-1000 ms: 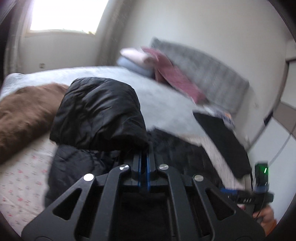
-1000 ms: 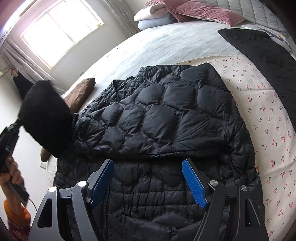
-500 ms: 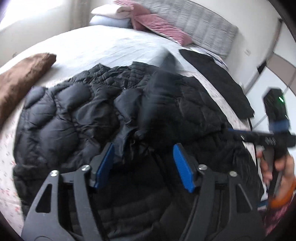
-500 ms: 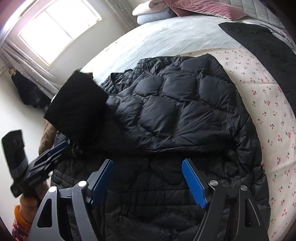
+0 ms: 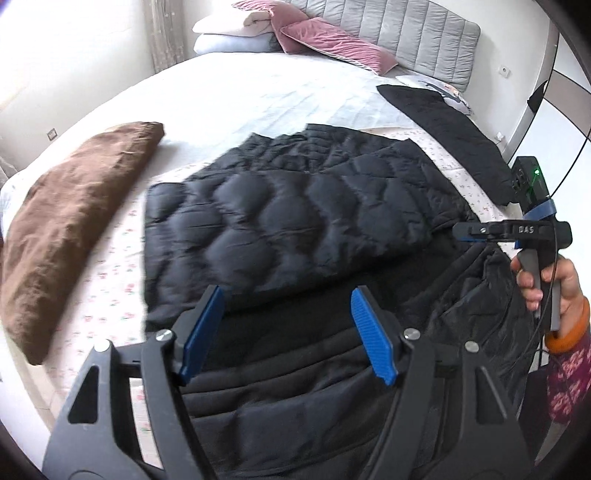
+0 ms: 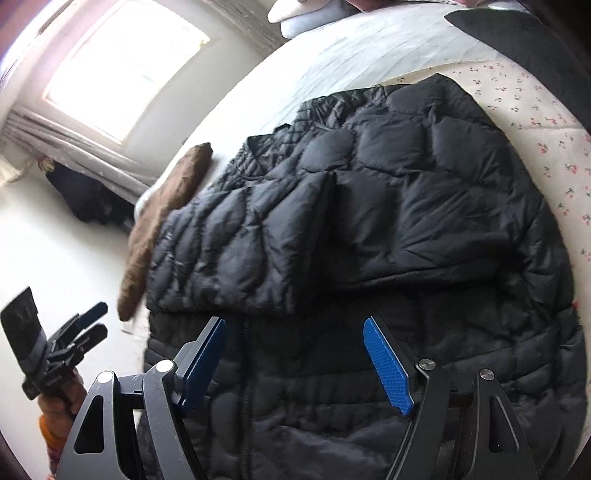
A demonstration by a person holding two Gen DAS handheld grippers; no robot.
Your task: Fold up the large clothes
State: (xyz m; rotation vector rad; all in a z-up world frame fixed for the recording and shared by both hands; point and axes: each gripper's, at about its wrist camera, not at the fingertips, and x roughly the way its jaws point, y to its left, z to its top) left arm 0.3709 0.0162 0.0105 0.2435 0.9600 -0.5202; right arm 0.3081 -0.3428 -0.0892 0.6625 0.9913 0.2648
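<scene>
A black quilted puffer jacket point(image 5: 295, 218) lies flat on the bed, both sleeves folded across its chest; it fills the right wrist view point(image 6: 388, 206) too. My left gripper point(image 5: 286, 314) is open and empty, hovering above the jacket's lower part. My right gripper point(image 6: 295, 343) is open and empty above the jacket's hem, near the zipper. The right gripper also shows at the right edge of the left wrist view point(image 5: 461, 233), and the left gripper at the lower left of the right wrist view point(image 6: 96, 320).
A brown folded garment point(image 5: 70, 221) lies left of the jacket. A black cloth point(image 5: 447, 129) lies at the far right of the bed. Pillows point(image 5: 295, 33) and a grey headboard point(image 5: 417, 40) are at the back. The floral sheet point(image 6: 532, 122) shows around the jacket.
My left gripper carried the left sleeve over the jacket, opened and let it go; the sleeve now lies flat across the chest. The left gripper has drawn back. The right gripper stayed open.
</scene>
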